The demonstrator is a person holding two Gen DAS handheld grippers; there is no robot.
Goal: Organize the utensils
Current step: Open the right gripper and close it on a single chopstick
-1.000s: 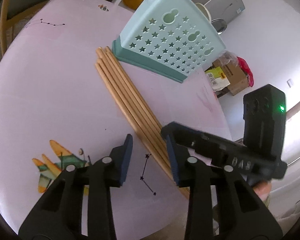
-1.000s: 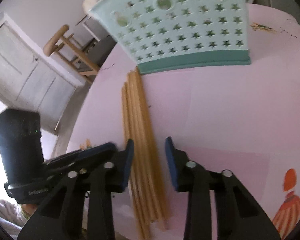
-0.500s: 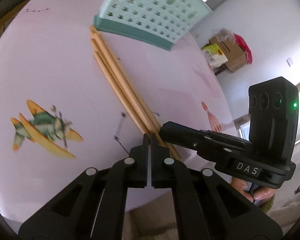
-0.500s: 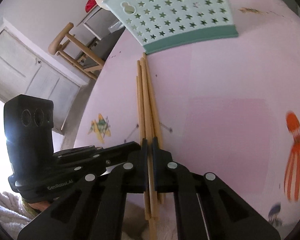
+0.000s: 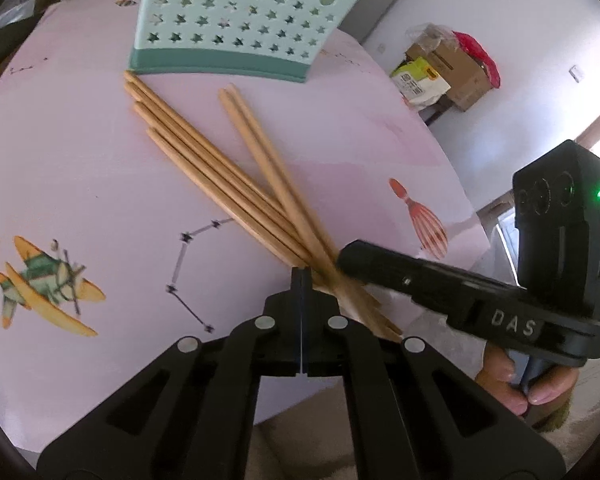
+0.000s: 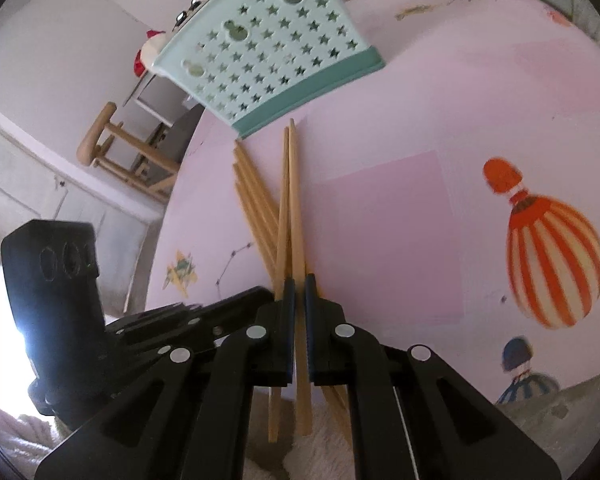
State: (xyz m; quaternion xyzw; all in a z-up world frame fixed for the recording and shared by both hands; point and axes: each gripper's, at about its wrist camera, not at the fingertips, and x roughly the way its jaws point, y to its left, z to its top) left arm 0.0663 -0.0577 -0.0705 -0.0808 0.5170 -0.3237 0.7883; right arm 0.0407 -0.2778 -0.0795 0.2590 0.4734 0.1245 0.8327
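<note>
Several long wooden chopsticks (image 5: 204, 168) lie in a row on the pink table, tips toward a mint-green star-holed basket (image 5: 236, 20). My right gripper (image 6: 298, 280) is shut on a pair of chopsticks (image 6: 292, 200) and holds them angled across the row; the pair also shows in the left wrist view (image 5: 260, 140). My left gripper (image 5: 301, 274) is shut with nothing between its pads, at the near end of the row. The basket also shows in the right wrist view (image 6: 268, 56).
The pink tablecloth (image 5: 80, 160) has plane, whisk and balloon prints. A wooden chair (image 6: 120, 148) stands beyond the table's left edge. Cardboard boxes (image 5: 448, 68) sit on the floor at the right. The table's near edge is just under both grippers.
Both grippers went from open to shut. The right one has taken a pair of chopsticks and swung them off the row to the right.
</note>
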